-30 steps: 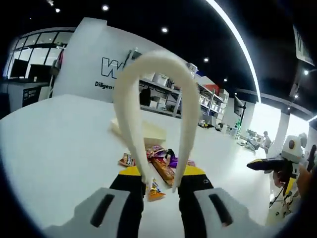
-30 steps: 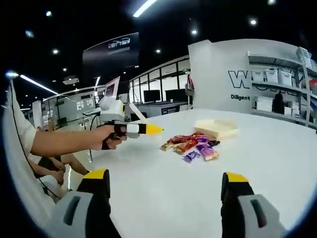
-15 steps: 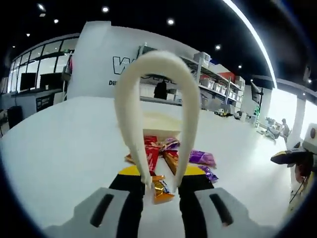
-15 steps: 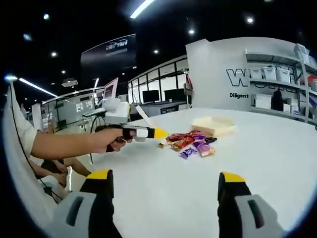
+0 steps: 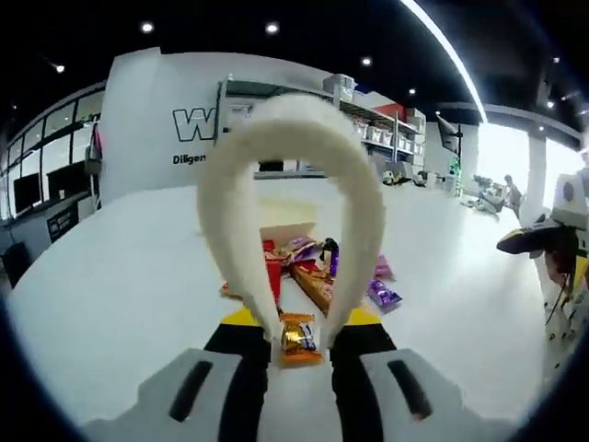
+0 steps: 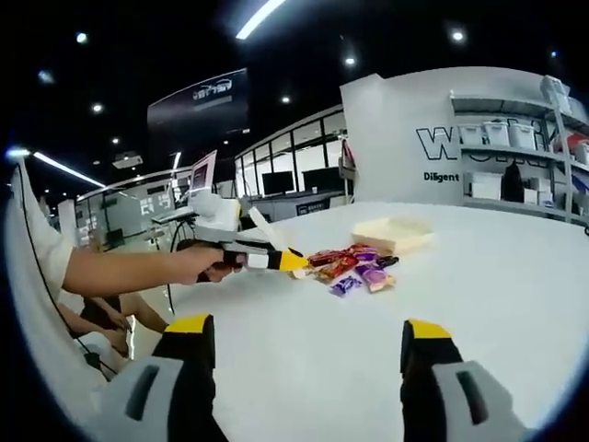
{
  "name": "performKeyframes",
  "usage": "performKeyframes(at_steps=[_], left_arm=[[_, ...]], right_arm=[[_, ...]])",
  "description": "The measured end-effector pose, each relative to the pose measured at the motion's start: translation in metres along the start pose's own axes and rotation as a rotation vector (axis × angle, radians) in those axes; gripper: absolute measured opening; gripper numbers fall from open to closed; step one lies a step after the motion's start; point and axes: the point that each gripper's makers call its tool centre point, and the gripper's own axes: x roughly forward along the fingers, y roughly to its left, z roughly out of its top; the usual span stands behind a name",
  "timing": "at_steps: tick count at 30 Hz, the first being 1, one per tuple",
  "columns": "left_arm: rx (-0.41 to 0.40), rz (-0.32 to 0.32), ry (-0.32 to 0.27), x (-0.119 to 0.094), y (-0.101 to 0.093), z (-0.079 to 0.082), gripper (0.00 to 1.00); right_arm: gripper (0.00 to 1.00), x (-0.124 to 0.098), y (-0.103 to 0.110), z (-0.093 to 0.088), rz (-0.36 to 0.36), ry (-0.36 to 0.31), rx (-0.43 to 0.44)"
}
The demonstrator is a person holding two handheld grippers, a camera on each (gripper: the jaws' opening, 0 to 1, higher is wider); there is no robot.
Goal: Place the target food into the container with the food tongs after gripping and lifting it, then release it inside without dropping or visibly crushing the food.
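1. White table (image 5: 110, 276) in a bright showroom carries a near pile of wrapped snacks (image 5: 317, 276), with the cream container (image 5: 285, 215) just beyond.
2. My left gripper (image 5: 299, 345) clamps the food tongs (image 5: 293, 212), tips bracketing a gold snack (image 5: 298, 337) for lifting.
3. My right gripper (image 6: 308, 368) hangs spread wide, empty.

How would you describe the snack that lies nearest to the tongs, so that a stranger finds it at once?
On the big white table, look at the heap of snack packets lying in front of the shallow cream tray. The one you want is the gold and orange packet at the near edge of the heap, between the tips of the cream tongs. Its neighbours are red or purple.
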Motion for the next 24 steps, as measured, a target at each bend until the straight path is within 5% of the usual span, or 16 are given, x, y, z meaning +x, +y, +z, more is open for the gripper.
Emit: performKeyframes(at_steps=[3, 12, 24], left_arm=[[-0.008, -0.045, 0.009, -0.0051, -0.0009, -0.0031, 0.24], [-0.001, -0.034, 0.001, -0.0030, 0.0027, 0.0052, 0.25], [0.005, -0.021, 0.085, 0.0021, 0.0070, -0.0020, 0.20]], right_arm=[[0.80, 0.0015, 0.0021, -0.0012, 0.003, 0.006, -0.001], [0.79, 0.0070, 0.0058, -0.0014, 0.008, 0.019, -0.003], [0.77, 0.0045, 0.0054, -0.0071, 0.002, 0.031, 0.003]])
